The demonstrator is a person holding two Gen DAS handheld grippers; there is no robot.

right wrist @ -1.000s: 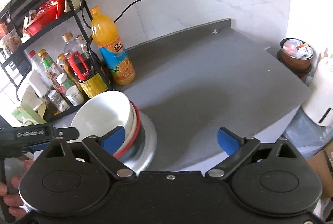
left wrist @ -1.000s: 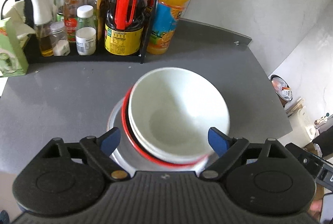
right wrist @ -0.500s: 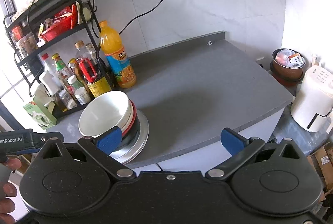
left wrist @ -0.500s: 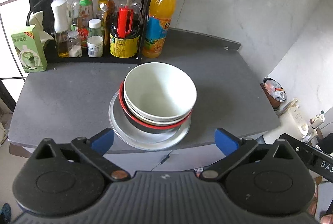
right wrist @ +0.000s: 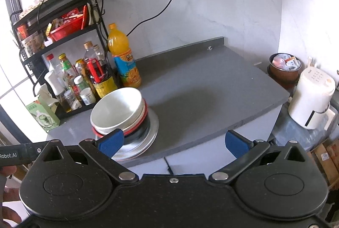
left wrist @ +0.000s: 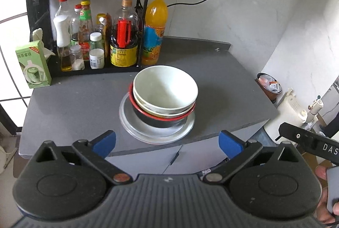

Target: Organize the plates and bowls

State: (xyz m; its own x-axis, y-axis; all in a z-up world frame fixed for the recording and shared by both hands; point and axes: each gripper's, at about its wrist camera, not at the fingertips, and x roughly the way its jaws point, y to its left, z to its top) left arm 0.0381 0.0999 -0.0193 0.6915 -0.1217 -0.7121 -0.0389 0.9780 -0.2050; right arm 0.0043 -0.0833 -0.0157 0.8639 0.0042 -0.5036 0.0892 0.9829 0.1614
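With both jaws spread wide, empty, white bowl [left wrist: 165, 90] sits tilted on red-rimmed bowl [left wrist: 163, 116] near tabletop [left wrist: 72, 105] edge; nudge could topple stack

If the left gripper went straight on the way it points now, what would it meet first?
Most likely the bowl stack on the plates, which sits centred between the open left gripper fingers. Depth is unclear; a low path could meet the counter edge first.
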